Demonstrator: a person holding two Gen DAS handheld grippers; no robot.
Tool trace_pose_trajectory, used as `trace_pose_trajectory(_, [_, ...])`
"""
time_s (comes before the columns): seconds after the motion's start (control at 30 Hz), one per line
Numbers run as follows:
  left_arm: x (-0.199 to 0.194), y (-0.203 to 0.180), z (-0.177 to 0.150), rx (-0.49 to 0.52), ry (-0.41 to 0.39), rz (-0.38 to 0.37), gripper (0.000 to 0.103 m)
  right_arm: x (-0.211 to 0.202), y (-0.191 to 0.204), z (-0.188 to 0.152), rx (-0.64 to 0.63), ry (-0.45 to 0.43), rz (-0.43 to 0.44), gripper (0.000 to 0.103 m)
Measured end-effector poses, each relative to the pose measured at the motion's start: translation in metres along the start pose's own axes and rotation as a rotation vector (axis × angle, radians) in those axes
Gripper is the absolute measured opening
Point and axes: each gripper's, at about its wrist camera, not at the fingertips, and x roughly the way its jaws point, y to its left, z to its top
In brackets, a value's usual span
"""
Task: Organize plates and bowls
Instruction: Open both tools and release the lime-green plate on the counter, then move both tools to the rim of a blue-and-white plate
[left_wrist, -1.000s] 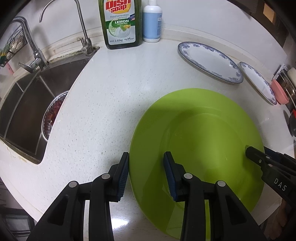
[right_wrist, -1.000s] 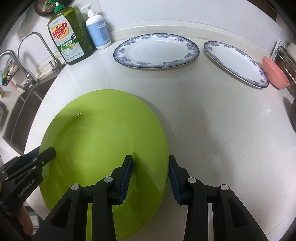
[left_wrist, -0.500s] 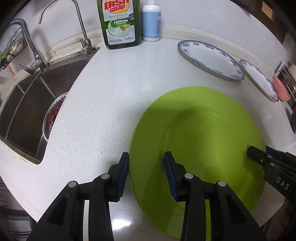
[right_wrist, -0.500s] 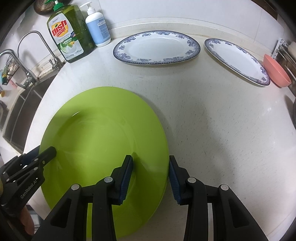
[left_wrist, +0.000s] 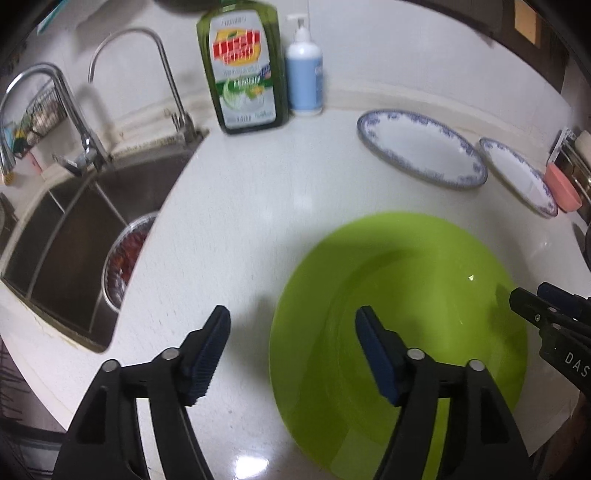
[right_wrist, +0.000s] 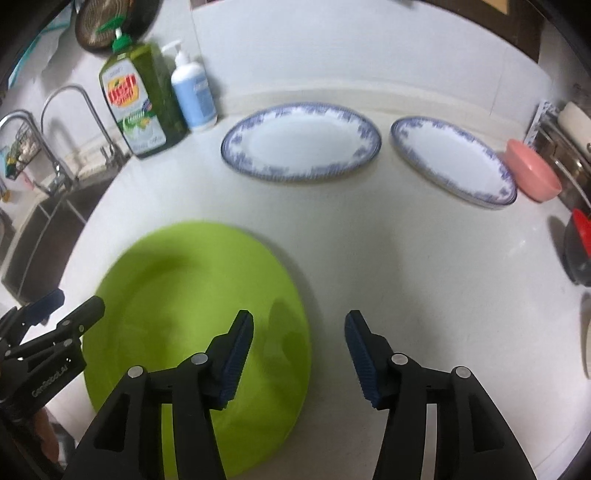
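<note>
A large lime-green plate (left_wrist: 406, 310) (right_wrist: 192, 302) lies flat on the white counter near its front edge. My left gripper (left_wrist: 291, 347) is open and straddles the plate's left rim without touching it. My right gripper (right_wrist: 299, 350) is open too, its jaws either side of the plate's right rim. Two white plates with blue borders (right_wrist: 301, 142) (right_wrist: 452, 158) lie at the back of the counter, also seen as a near plate (left_wrist: 419, 149) and a far plate (left_wrist: 517, 175) in the left wrist view. A pink bowl (right_wrist: 532, 175) (left_wrist: 561, 186) sits at the far right.
A steel sink (left_wrist: 85, 229) with two taps and a metal basin (left_wrist: 122, 258) is on the left. A green dish-soap bottle (left_wrist: 243, 66) (right_wrist: 138, 105) and a blue pump bottle (left_wrist: 304, 70) (right_wrist: 194, 90) stand against the wall. A dark pot with a red piece (right_wrist: 580, 251) sits far right.
Both grippers were shut on the green plate's rims; now both have opened wide and drawn back and up. The plate rests on the counter.
</note>
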Motion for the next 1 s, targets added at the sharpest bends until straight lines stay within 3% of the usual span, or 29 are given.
trace_pose_trajectory(0.1, [-0.009, -0.004, 0.011, 0.032, -0.047, -0.002, 0.08, -0.007, -0.006, 0.012, 0.015, -0.028, -0.005, 0.053])
trace_pose_trajectory(0.27, [-0.017, -0.017, 0.035, 0.11, -0.119, 0.02, 0.082, -0.016, -0.016, 0.037, 0.03, -0.092, -0.035, 0.053])
trace_pose_trajectory(0.37, [-0.018, -0.021, 0.054, 0.123, -0.134, -0.011, 0.086, -0.02, -0.019, 0.052, 0.024, -0.121, -0.051, 0.053])
trace_pose_trajectory(0.73, [-0.021, -0.047, 0.133, 0.235, -0.266, -0.005, 0.091, -0.003, -0.04, 0.115, 0.13, -0.1, -0.006, 0.053])
trace_pose_trajectory(1.0, [0.024, -0.059, 0.185, 0.278, -0.199, -0.03, 0.091, 0.04, -0.05, 0.149, 0.2, -0.027, 0.011, 0.053])
